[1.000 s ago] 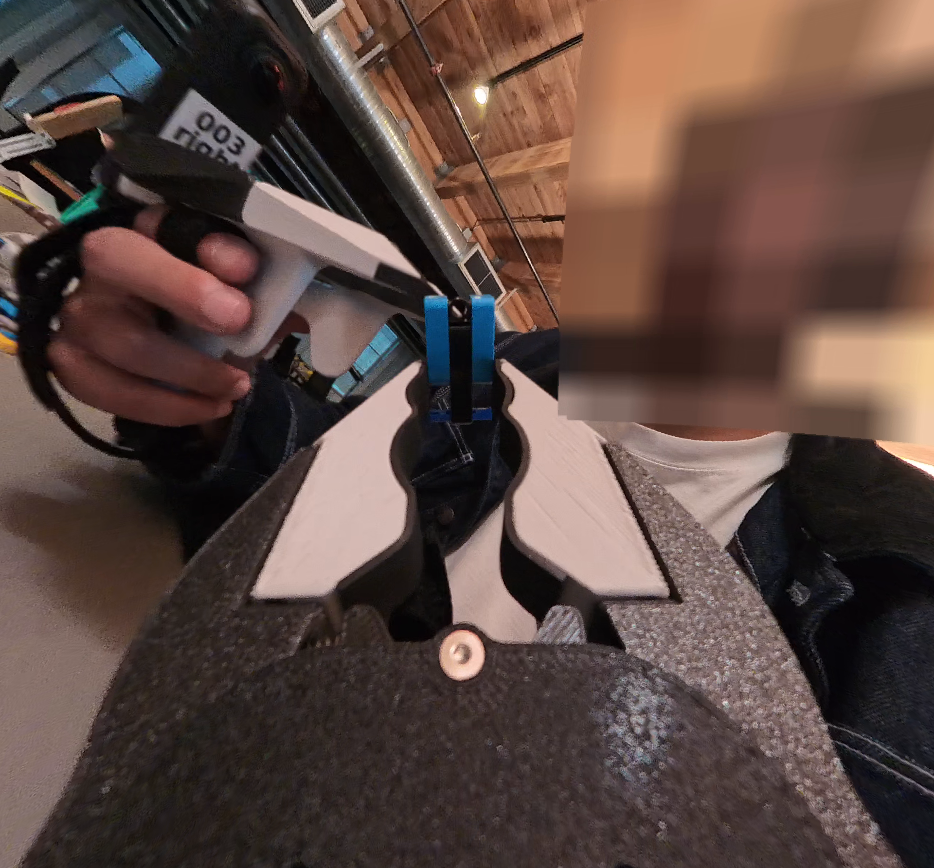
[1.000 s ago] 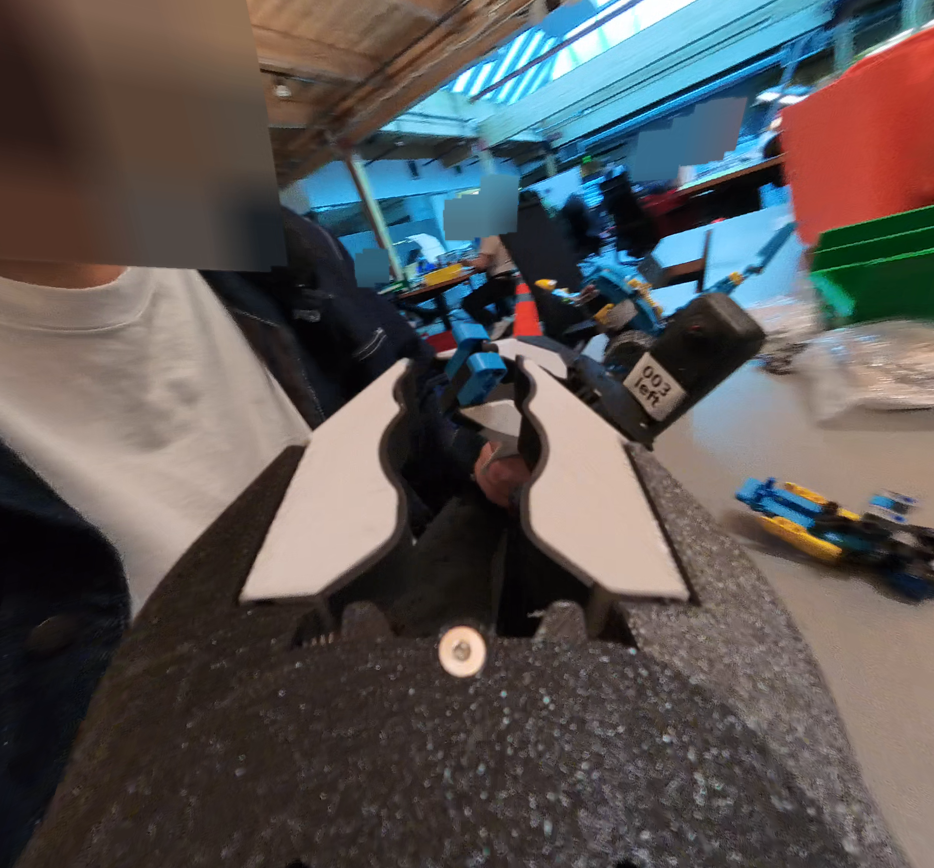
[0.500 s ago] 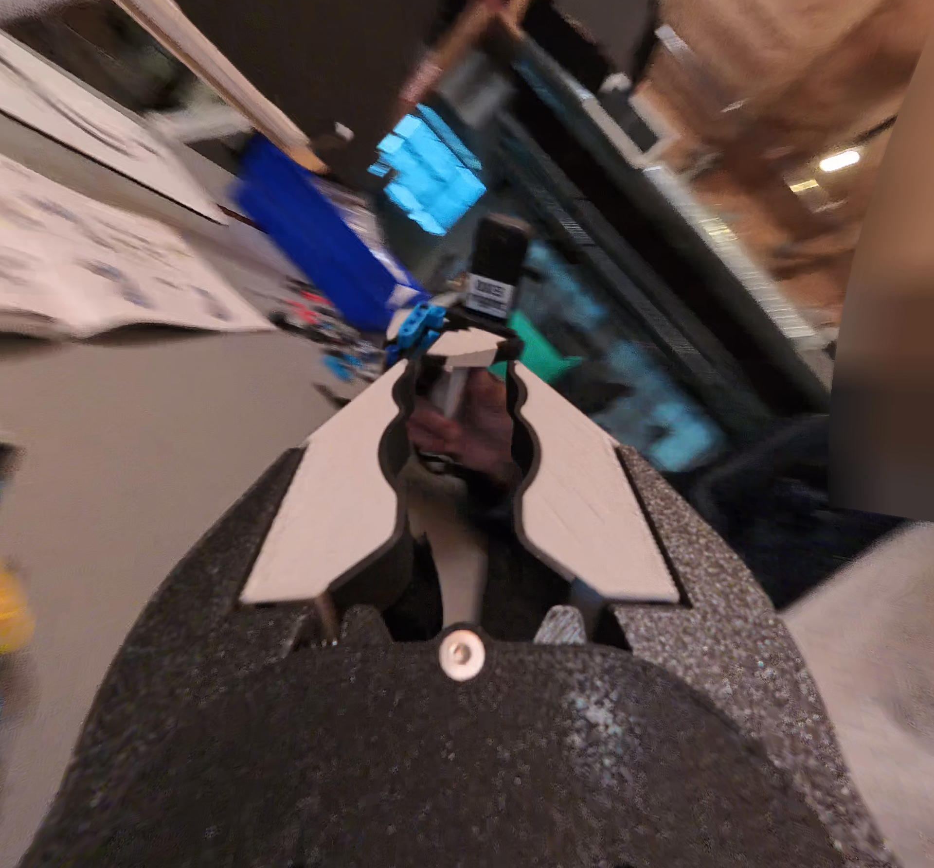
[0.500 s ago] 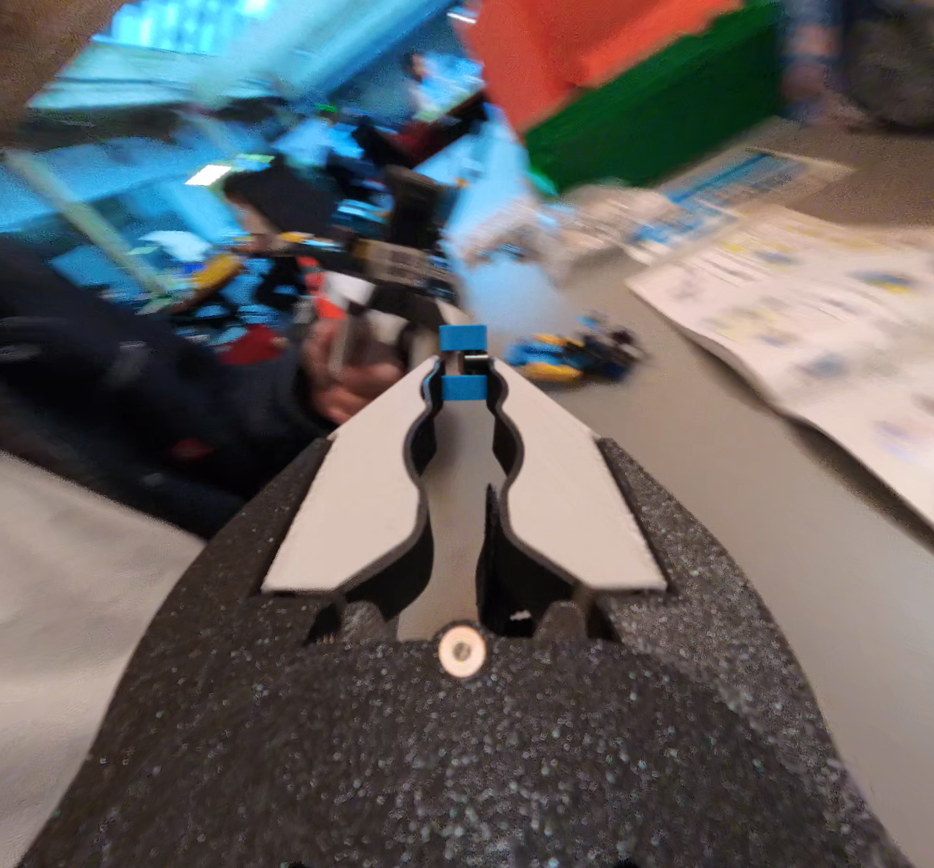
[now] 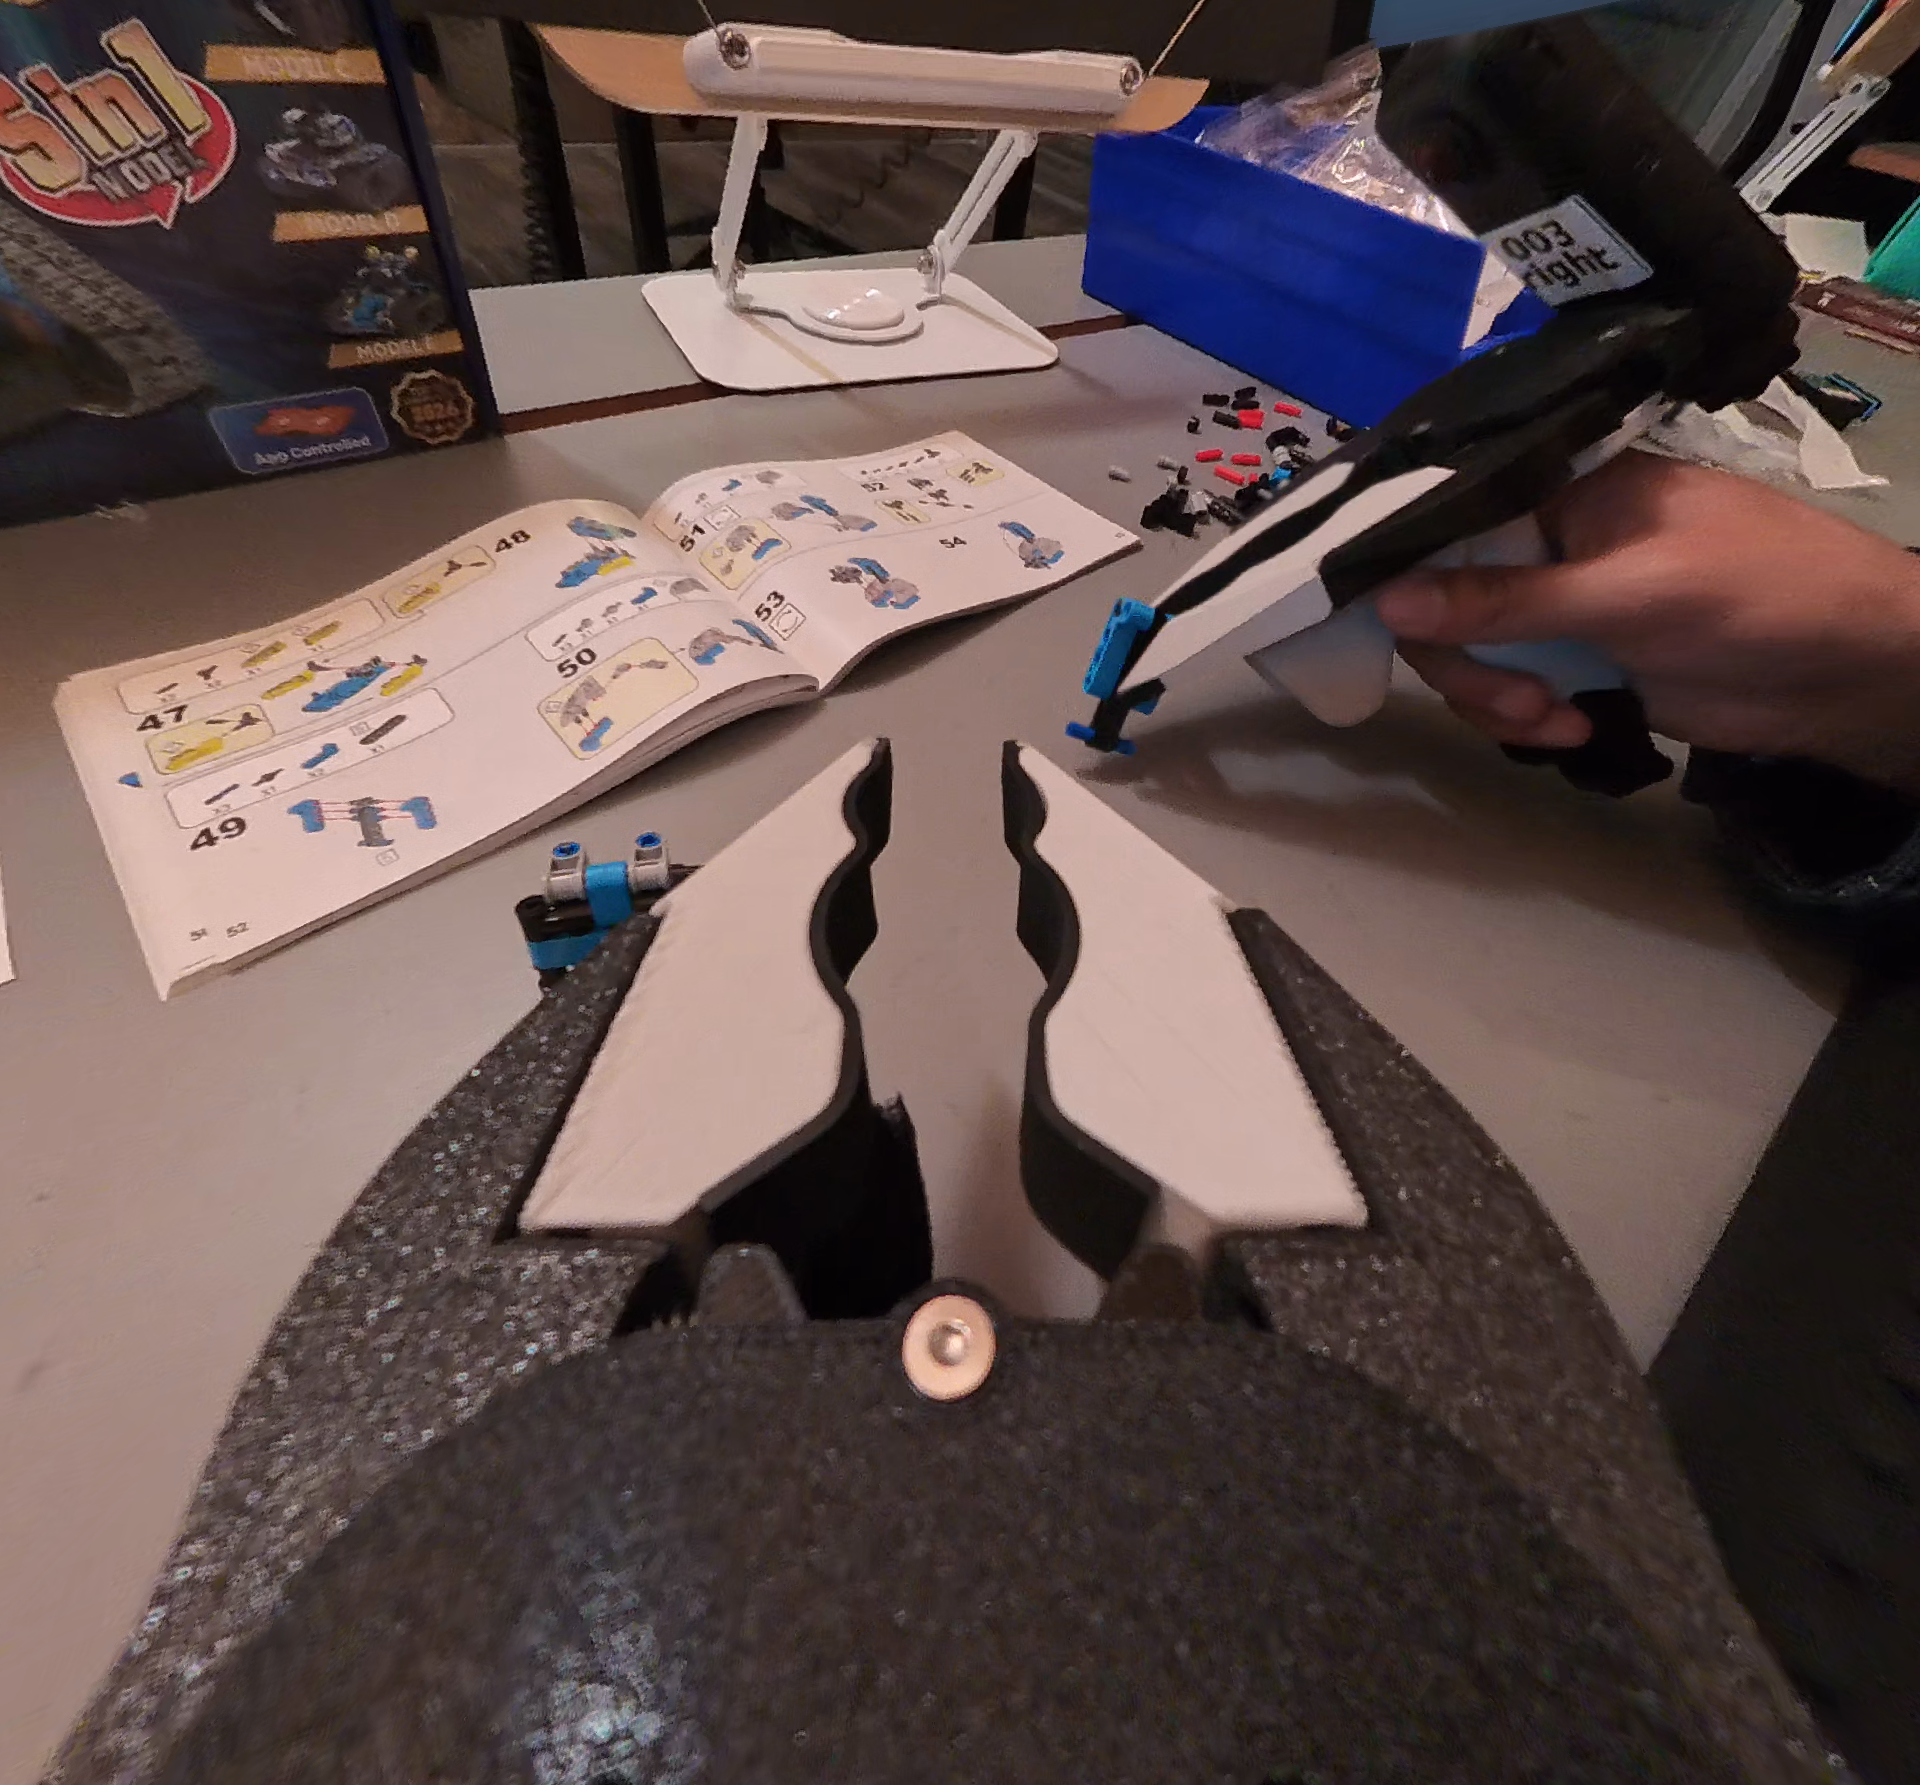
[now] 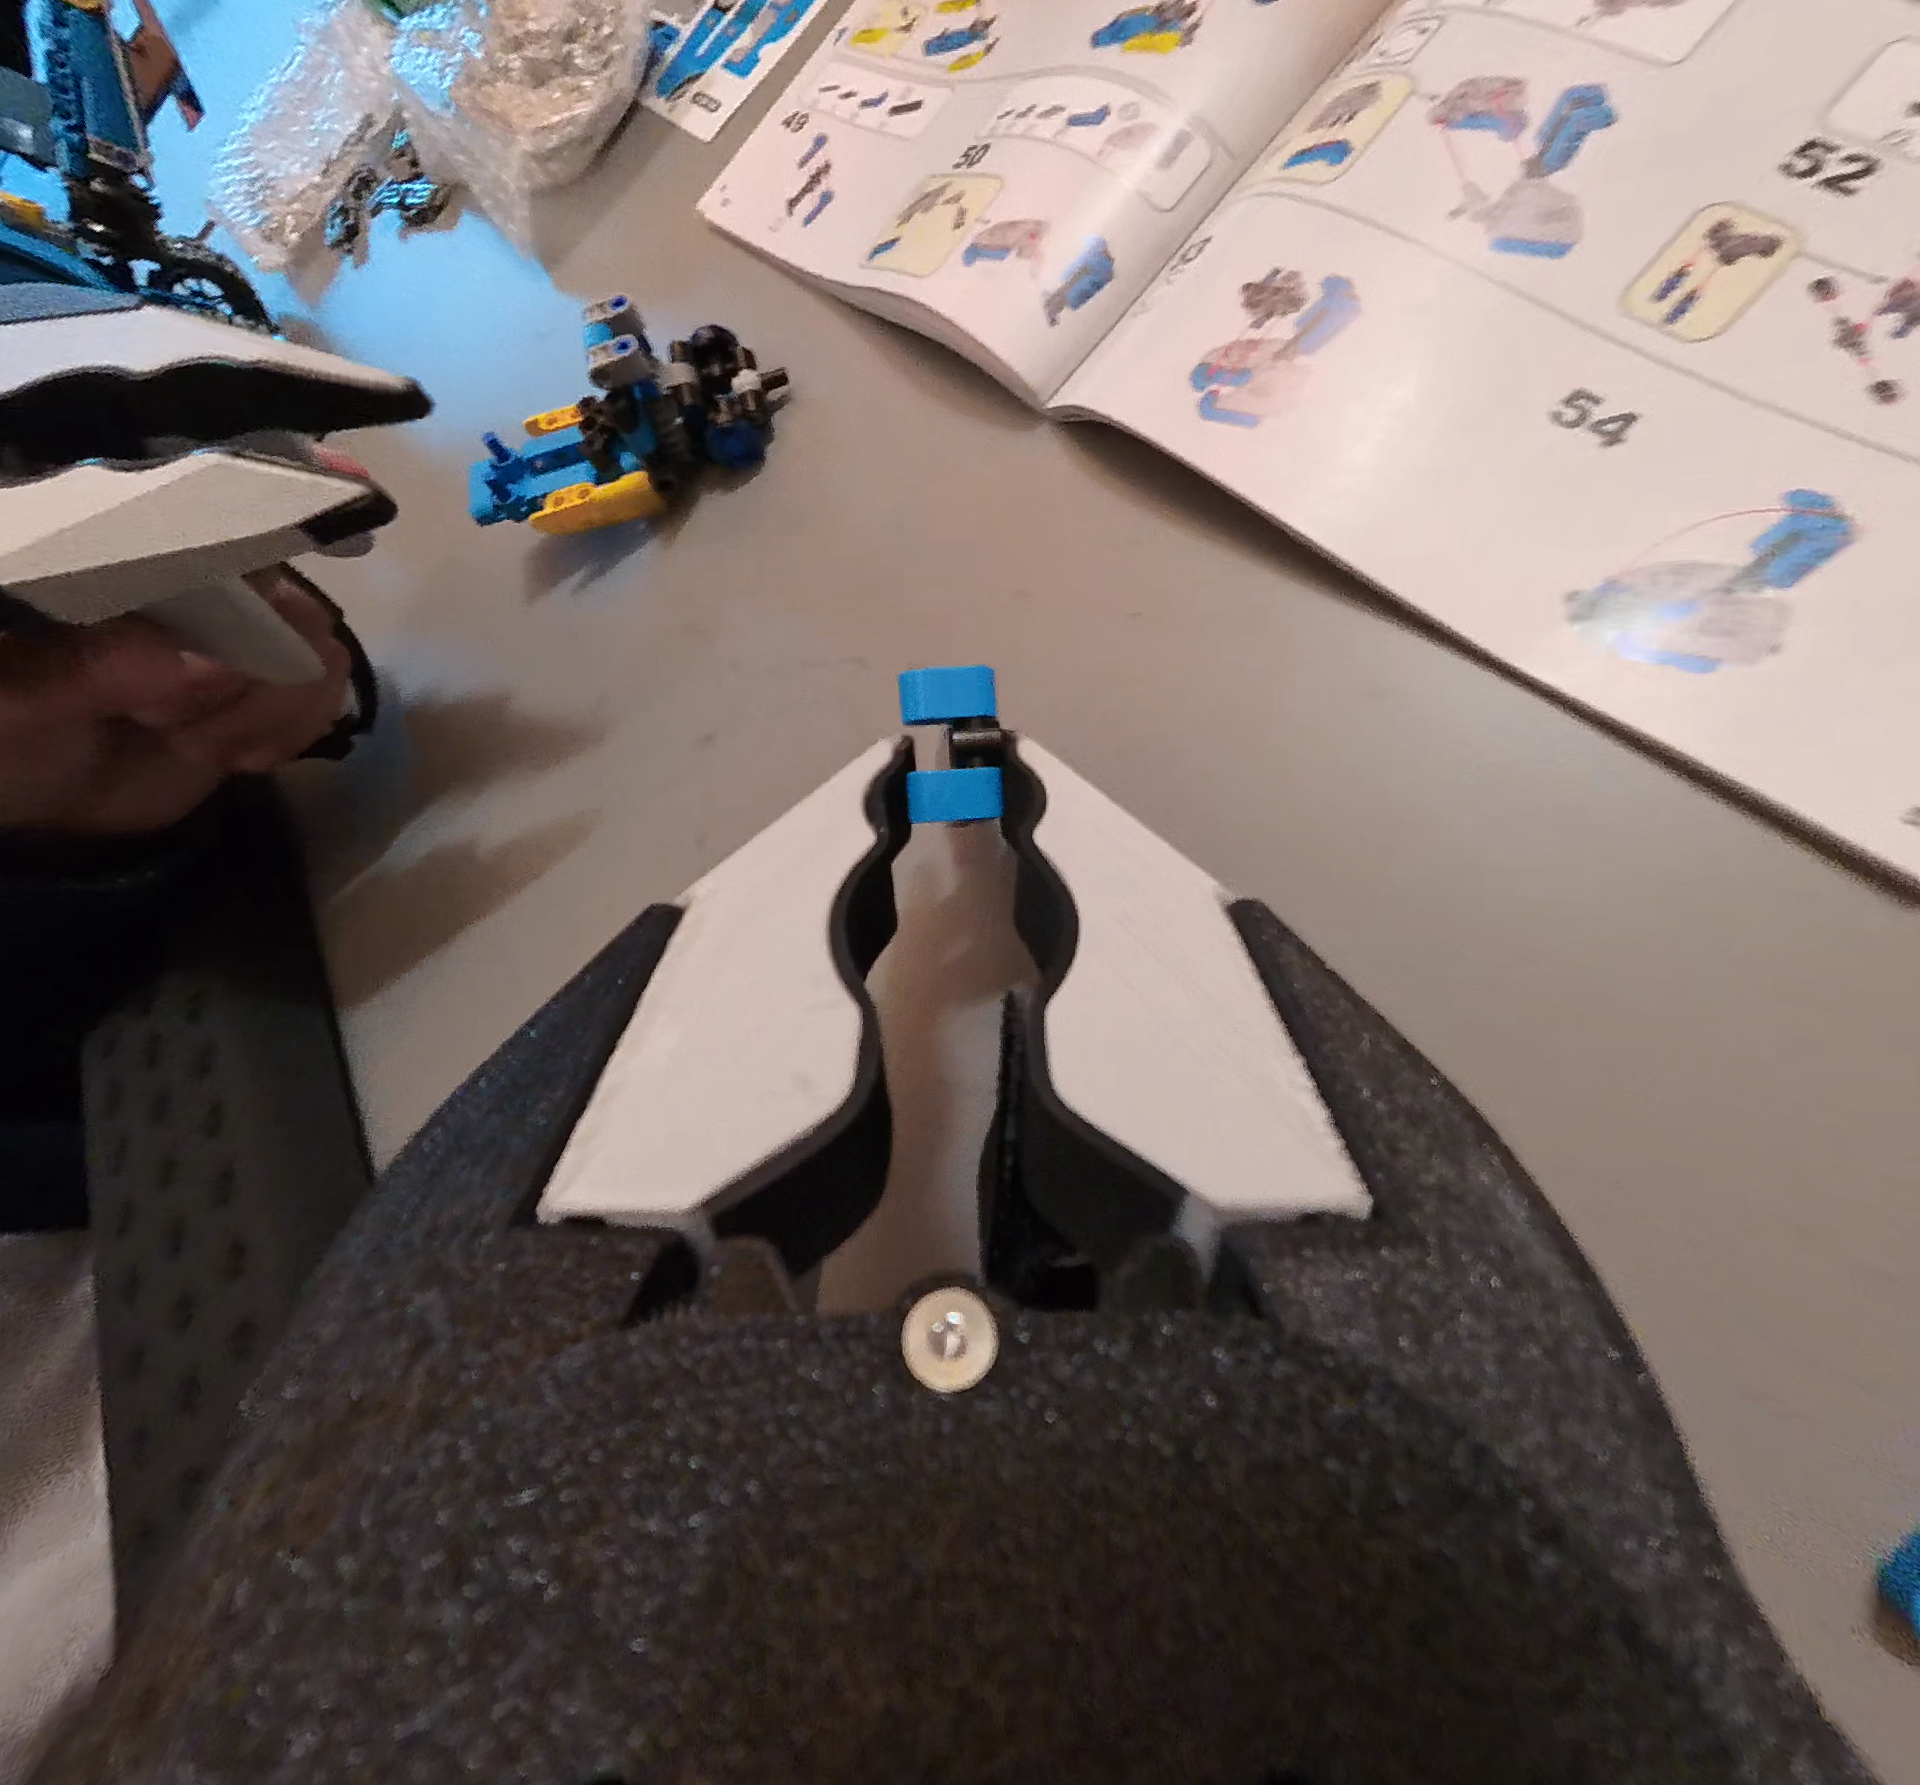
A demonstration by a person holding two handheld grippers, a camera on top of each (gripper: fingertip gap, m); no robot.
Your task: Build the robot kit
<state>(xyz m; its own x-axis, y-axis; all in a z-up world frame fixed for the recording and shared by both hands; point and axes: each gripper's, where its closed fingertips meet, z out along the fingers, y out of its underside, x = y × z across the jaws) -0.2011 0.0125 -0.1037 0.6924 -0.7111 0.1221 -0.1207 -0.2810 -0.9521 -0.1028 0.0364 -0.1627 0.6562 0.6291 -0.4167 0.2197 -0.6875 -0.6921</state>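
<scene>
Spreading across both views, a grey table carries everything else. Upright at its far left edge stands a dark toy box, with a white folding stand behind the middle and a blue bin holding clear plastic bags to the right. An open instruction booklet lies flat ahead of the left gripper, whose jaws stand apart with bare table between them and nothing held. Just beside that gripper's left finger sits a partly built blue, black and yellow model, half hidden in the left wrist view and plain in the right wrist view, near crumpled clear bags. A hand holds the right gripper angled down toward the table, its jaws clamped on a small blue and black brick piece, which sticks out past the fingertips close above the tabletop. A scatter of tiny black and red pins lies in front of the blue bin.
</scene>
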